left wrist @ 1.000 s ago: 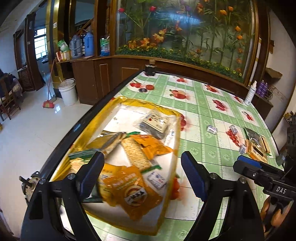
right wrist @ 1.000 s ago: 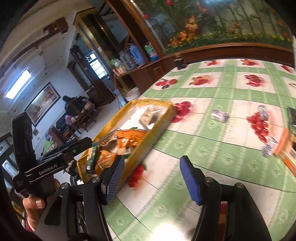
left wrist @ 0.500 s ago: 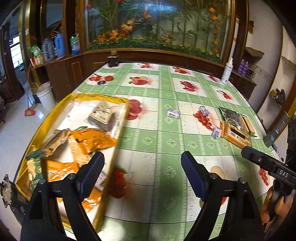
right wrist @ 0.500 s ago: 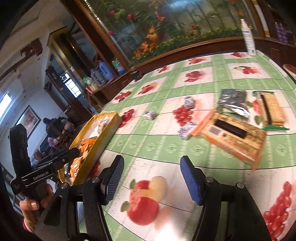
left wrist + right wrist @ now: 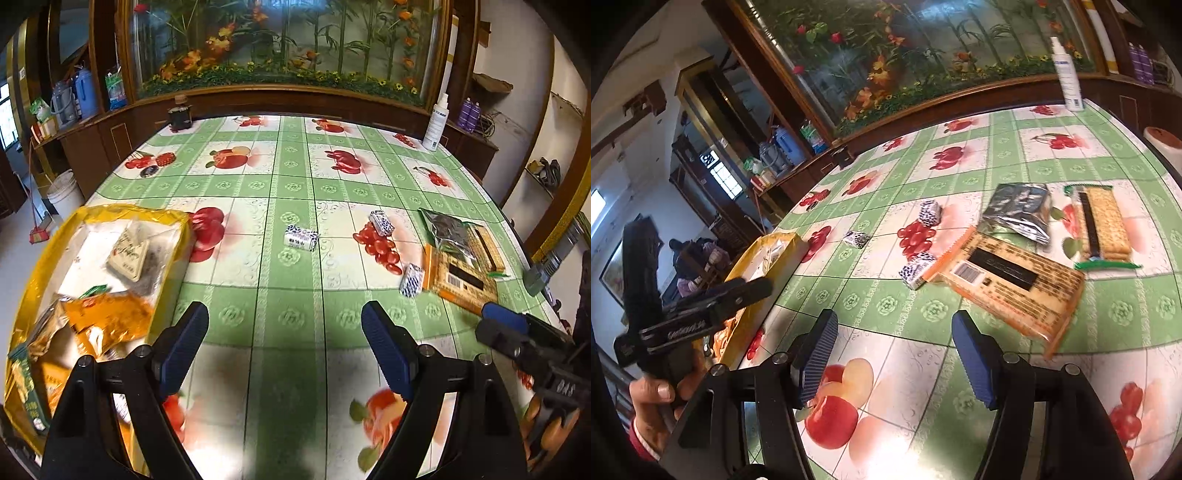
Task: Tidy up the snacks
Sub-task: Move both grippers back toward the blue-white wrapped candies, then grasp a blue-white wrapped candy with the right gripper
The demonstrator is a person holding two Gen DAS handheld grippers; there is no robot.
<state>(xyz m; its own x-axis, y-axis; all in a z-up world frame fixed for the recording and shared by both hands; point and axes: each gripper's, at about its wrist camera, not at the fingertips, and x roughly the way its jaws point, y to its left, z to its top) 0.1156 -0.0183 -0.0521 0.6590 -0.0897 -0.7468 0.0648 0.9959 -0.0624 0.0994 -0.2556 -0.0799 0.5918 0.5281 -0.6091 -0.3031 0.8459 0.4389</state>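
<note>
**Both grippers swing away from the tray toward the loose snacks**

A second ago both wrist views were filled by the yellow-rimmed tray (image 5: 92, 218) heaped with orange and clear snack packets; now it sits at the left edge of both views, and the bare green fruit-print tablecloth (image 5: 291, 177) fills the middle. Both hands have swept sideways off the tray toward the unsorted snacks on the right of the table.

The left gripper (image 5: 284, 347) hangs released, jaws wide apart with nothing between them, only tablecloth showing below. The right gripper (image 5: 892, 354) is likewise released and empty; its jaws have widened only a touch over the second.

Still outside the tray: 3 small blue-and-white patterned wrapped sweets (image 5: 301, 237), scattered near the printed red cherries, 1 of them touching the flat orange cracker packet (image 5: 1008, 280) with a black label and barcode. Just beyond that lie a crumpled silver foil pouch (image 5: 1019, 212) and a clear green-edged cracker sleeve (image 5: 1102, 225).

Judging from this, 1 delivery to the tray looks finished and the next pick is being lined up. The orange packet lies nearest the right gripper and seems the likely target, though it is flat against the cloth, so catching an edge may be awkward.
</note>
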